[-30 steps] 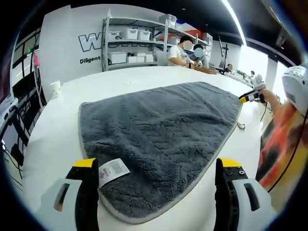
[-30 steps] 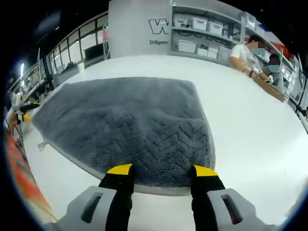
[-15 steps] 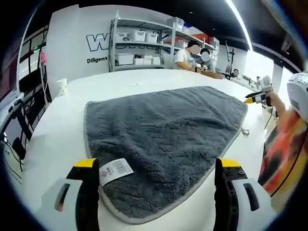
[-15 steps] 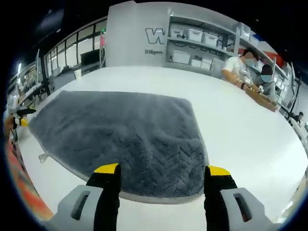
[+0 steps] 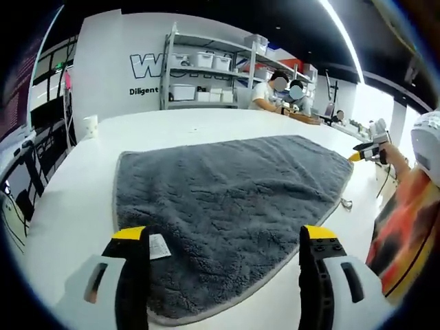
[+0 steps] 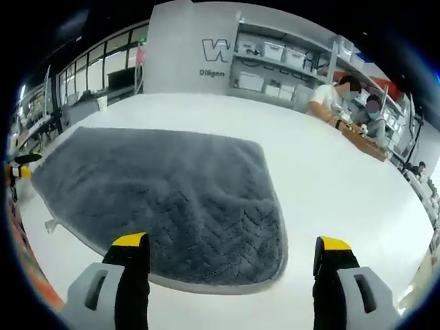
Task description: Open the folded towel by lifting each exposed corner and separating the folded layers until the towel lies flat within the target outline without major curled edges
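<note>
Yellow-tipped left gripper (image 5: 222, 237), jaws spread wide over near towel corner; right gripper (image 6: 232, 247) likewise agape. Grey plush towel (image 5: 227, 192) spread flat on white table (image 5: 75, 185), white label (image 5: 159, 245) near left jaw. Metal shelving (image 5: 206, 72) beyond.

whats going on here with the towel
A person holds a two-jaw gripper in each hand over a grey towel spread on a white table. The left gripper hovers at one corner, beside the towel's white label, jaws wide apart. The right gripper hovers at another corner, also open. Neither is gripping the towel, which looks mostly flat. No target outline is visible.
</note>
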The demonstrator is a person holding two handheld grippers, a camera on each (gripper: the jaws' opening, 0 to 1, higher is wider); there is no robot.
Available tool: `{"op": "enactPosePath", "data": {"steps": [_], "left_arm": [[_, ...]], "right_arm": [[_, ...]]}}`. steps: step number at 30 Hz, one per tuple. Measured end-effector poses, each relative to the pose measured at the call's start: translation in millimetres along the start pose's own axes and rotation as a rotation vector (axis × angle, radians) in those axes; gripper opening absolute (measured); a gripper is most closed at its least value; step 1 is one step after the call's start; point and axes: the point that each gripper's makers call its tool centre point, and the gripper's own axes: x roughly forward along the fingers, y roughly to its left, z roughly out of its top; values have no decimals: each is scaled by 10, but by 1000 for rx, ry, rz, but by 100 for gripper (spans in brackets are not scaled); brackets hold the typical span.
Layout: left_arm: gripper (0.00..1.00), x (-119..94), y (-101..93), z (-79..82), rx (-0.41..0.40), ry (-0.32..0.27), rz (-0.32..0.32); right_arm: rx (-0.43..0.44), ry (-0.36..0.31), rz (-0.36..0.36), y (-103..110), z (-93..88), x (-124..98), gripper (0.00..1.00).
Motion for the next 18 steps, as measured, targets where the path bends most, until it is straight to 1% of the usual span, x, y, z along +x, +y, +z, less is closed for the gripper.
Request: {"op": "enactPosePath", "data": {"steps": [1,2,3,4,5,6,7,10,11,12,18], "left_arm": [[71,18,23,-17,-10,-3,18],[61,33,49,-45,-27,0,34],[55,48,78,-82,-48,6,48],[50,53,87,-95,-52,8,51],[46,67,134,-131,-57,14,79],[45,70,169,-148,-51,18,101],[45,77,207,-198,-25,43,134],[47,91,231,-319,53,114,171],[47,111,215,-306,73,102,171],[46,107,192,-295,66,94,164],[44,91,213,-305,64,81,150]], "right_arm": [[-1,-1,1,-2,1,2,99],[-5,-3,2,2,2,0,99],[-9,-3,6,1,3,1,99],[-9,-3,6,-1,4,2,99],[-9,-4,8,0,4,-2,99],[-9,-6,9,-2,8,-2,99],[-11,-7,11,-2,8,-7,99],[-20,-2,12,4,-2,-17,99],[-24,0,14,12,-6,-18,99],[-27,2,16,22,-10,-20,99],[-30,7,19,44,-14,-31,99]]}}
